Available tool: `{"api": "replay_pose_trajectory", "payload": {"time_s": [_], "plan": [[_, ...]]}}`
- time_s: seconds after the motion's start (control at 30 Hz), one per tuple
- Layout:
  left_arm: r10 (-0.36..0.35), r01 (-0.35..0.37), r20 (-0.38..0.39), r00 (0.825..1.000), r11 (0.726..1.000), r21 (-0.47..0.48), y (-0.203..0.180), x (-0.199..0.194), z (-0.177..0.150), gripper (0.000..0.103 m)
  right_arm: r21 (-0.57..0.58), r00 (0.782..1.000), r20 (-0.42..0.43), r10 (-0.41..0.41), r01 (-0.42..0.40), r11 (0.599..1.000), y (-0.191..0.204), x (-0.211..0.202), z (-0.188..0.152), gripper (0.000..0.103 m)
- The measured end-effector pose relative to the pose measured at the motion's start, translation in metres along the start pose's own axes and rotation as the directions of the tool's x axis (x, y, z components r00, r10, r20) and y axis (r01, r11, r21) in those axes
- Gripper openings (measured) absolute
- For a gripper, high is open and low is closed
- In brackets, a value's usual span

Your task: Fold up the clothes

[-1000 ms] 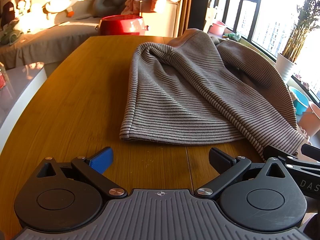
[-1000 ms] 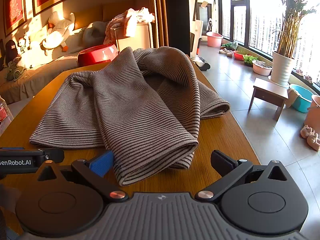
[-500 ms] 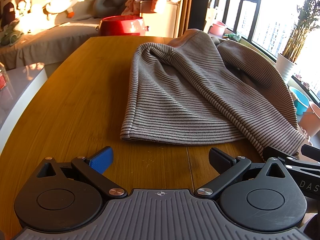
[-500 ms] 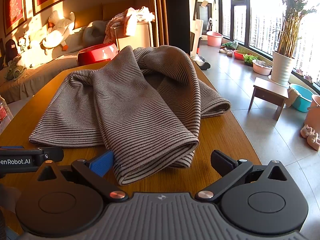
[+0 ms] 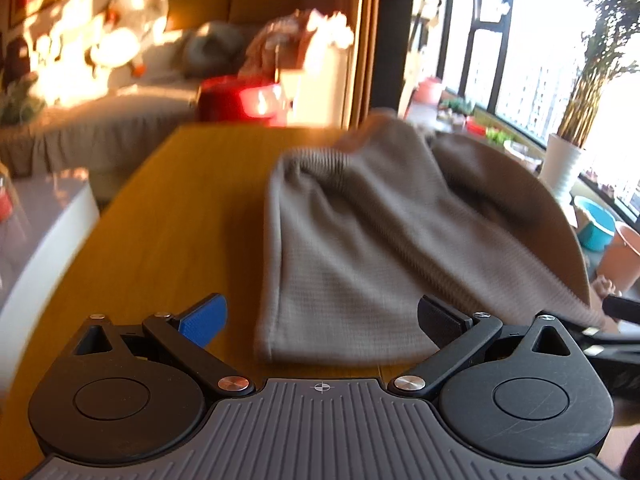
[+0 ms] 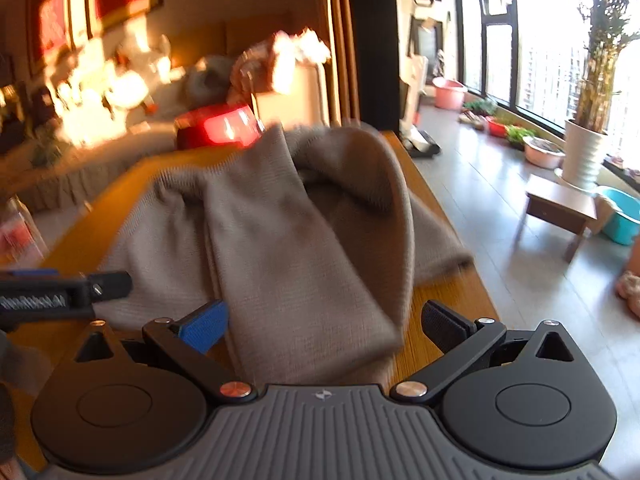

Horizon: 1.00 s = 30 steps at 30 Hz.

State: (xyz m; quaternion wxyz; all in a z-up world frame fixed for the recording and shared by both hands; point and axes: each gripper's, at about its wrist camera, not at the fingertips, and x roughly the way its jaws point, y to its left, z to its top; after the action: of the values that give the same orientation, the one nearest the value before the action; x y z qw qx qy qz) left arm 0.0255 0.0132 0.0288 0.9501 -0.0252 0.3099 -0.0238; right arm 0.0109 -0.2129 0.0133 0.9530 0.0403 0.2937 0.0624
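Observation:
A grey striped knit garment (image 5: pixel 360 248) lies bunched on the wooden table (image 5: pixel 180 216). Both views are motion-blurred. My left gripper (image 5: pixel 320 320) is open, its jaws wide on either side of the garment's near hem, close above it. My right gripper (image 6: pixel 324 324) is open too, with the garment's near folded end (image 6: pixel 312 300) lying between its fingers. The left gripper's body (image 6: pixel 60 296) shows at the left of the right wrist view, and the right gripper's body (image 5: pixel 616 336) at the right of the left wrist view.
A red basin (image 5: pixel 240 98) stands beyond the table's far edge by a sofa (image 5: pixel 100 120). To the right are a floor drop, a low stool (image 6: pixel 560 204), a white plant pot (image 6: pixel 584 156) and a blue tub (image 6: pixel 620 216).
Both grippers have moved forward toward the garment, so its near edges now sit between the open jaws. The views have gone blurred from the motion. The jaws stay open.

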Motion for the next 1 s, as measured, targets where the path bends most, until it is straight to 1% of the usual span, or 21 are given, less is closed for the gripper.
{"api": "replay_pose_trajectory", "payload": {"time_s": [0.13,0.2,0.27,0.37,0.4,0.47,0.5,0.6,0.67,0.77,0.9,1.0], "plan": [[-0.054,0.053,0.051,0.997,0.998,0.023,0.002,0.019,0.028,0.103,0.023,0.996,0.058,0.071,-0.072,0.997,-0.012,0.023,0.038,0.103],[-0.087,0.083,0.079,0.993,0.995,0.053,-0.001,0.033,0.041,0.103,0.015,0.995,0.074,0.071,-0.072,0.997,-0.016,0.045,0.056,0.103],[-0.111,0.104,0.082,0.99,0.991,0.088,-0.003,0.052,0.051,0.103,0.009,0.994,0.07,0.078,-0.079,0.997,-0.019,0.071,0.068,0.103],[-0.157,0.153,0.031,0.987,0.984,0.094,0.0,0.084,0.059,0.103,0.041,0.992,0.014,0.123,-0.123,0.992,-0.024,0.112,0.076,0.103],[-0.176,0.176,-0.004,0.984,0.982,0.074,0.003,0.095,0.059,0.103,0.064,0.99,-0.01,0.137,-0.136,0.989,-0.025,0.123,0.074,0.103],[-0.219,0.221,-0.08,0.972,0.975,0.019,0.01,0.117,0.058,0.103,0.103,0.985,-0.05,0.165,-0.16,0.982,-0.028,0.14,0.071,0.103],[-0.238,0.239,-0.111,0.965,0.971,-0.009,0.014,0.127,0.056,0.103,0.11,0.983,-0.056,0.174,-0.167,0.98,-0.028,0.141,0.071,0.103],[-0.244,0.246,-0.072,0.967,0.969,0.022,0.015,0.132,0.05,0.103,0.134,0.98,-0.056,0.191,-0.182,0.974,-0.033,0.141,0.072,0.103],[-0.243,0.246,-0.076,0.967,0.969,0.031,0.014,0.131,0.049,0.103,0.16,0.978,-0.055,0.199,-0.188,0.969,-0.035,0.141,0.072,0.103],[-0.259,0.262,-0.088,0.962,0.965,0.024,0.02,0.129,0.049,0.103,0.204,0.975,-0.047,0.218,-0.204,0.957,-0.036,0.138,0.068,0.103],[-0.259,0.262,-0.096,0.961,0.965,0.016,0.036,0.111,0.038,0.103,0.197,0.963,-0.053,0.265,-0.25,0.948,-0.026,0.12,0.055,0.103],[-0.267,0.269,-0.109,0.957,0.963,-0.001,0.052,0.085,0.021,0.103,0.167,0.951,-0.071,0.301,-0.287,0.943,-0.016,0.1,0.043,0.103]]}}
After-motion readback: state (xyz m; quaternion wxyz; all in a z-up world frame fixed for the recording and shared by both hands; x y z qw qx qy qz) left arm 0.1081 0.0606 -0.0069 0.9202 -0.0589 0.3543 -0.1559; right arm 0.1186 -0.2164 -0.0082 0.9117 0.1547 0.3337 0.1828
